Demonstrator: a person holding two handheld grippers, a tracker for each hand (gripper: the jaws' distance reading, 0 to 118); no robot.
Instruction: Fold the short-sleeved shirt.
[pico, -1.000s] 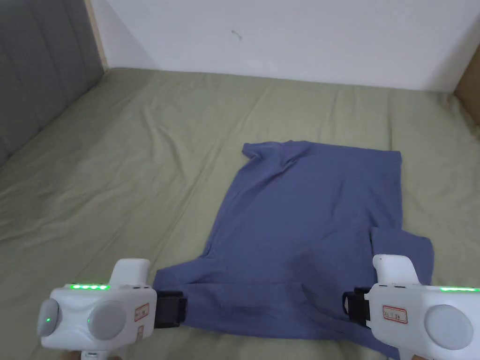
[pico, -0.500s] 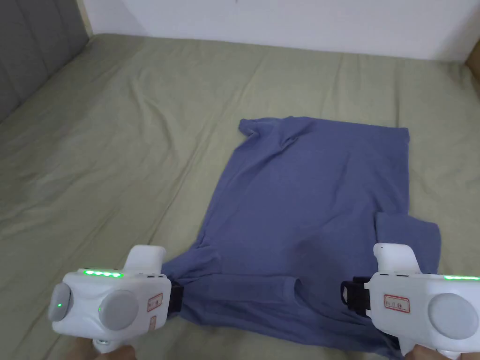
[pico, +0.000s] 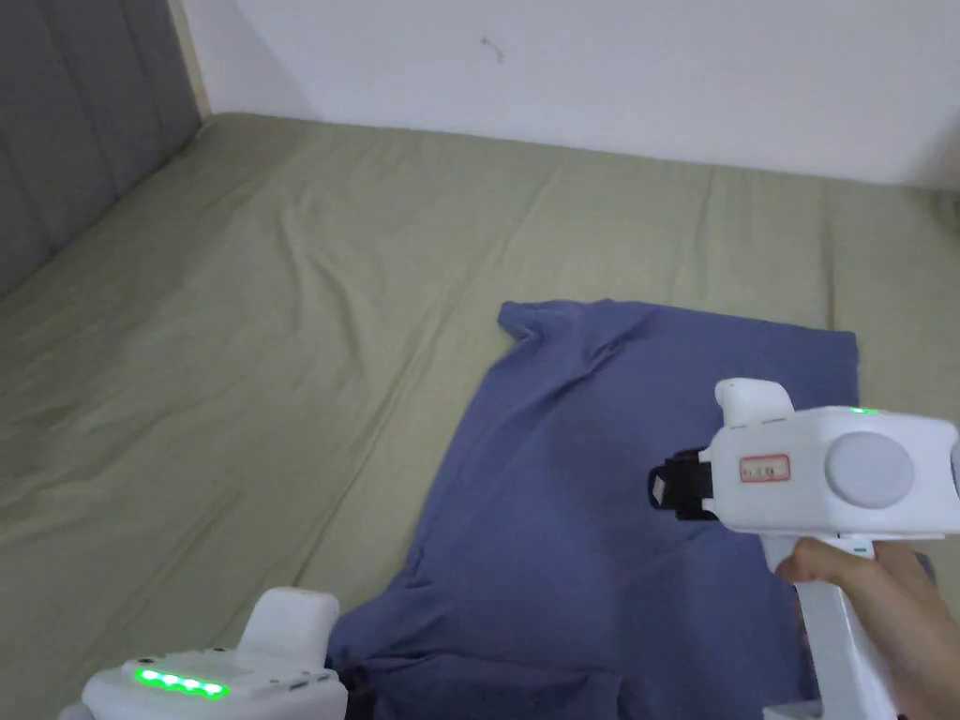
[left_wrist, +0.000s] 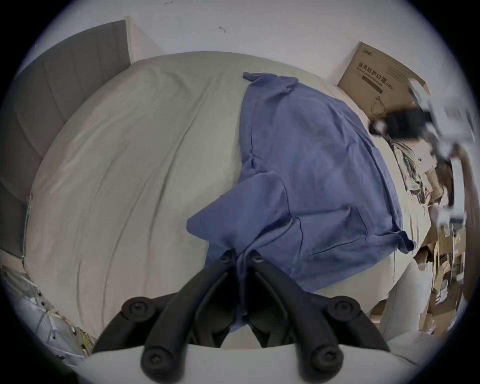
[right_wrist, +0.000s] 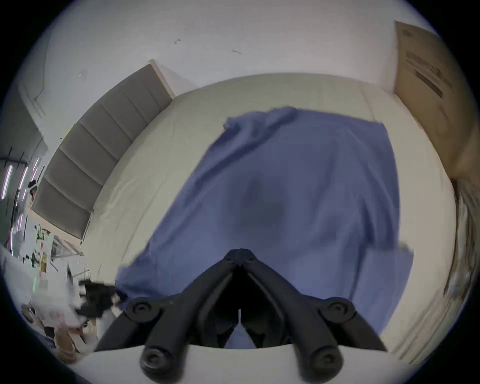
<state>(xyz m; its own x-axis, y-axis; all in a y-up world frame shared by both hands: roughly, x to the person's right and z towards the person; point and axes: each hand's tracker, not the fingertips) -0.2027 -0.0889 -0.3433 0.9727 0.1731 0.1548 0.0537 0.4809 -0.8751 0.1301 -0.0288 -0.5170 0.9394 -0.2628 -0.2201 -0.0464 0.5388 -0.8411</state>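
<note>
A blue short-sleeved shirt (pico: 562, 525) lies spread flat on the green bed sheet (pico: 281, 328), hem toward the far wall and sleeves toward me. My left gripper (pico: 349, 689) is low at the near left, and in the left gripper view (left_wrist: 240, 256) its jaws are shut on a bunched bit of the shirt (left_wrist: 311, 156) by the left sleeve. My right gripper (pico: 658, 487) hangs in the air over the middle of the shirt, held by a hand (pico: 844, 572). In the right gripper view (right_wrist: 240, 250) its jaws are shut with nothing between them, above the shirt (right_wrist: 298, 181).
A grey padded headboard (pico: 75, 141) runs along the left side of the bed and a white wall (pico: 609, 75) stands behind it. A cardboard box (left_wrist: 376, 78) leans at the bed's right side, with clutter on the floor beyond.
My right gripper has come up off the shirt's near right edge and moved over its middle. The left gripper stays shut on the cloth by the left sleeve. The head camera has shifted.
</note>
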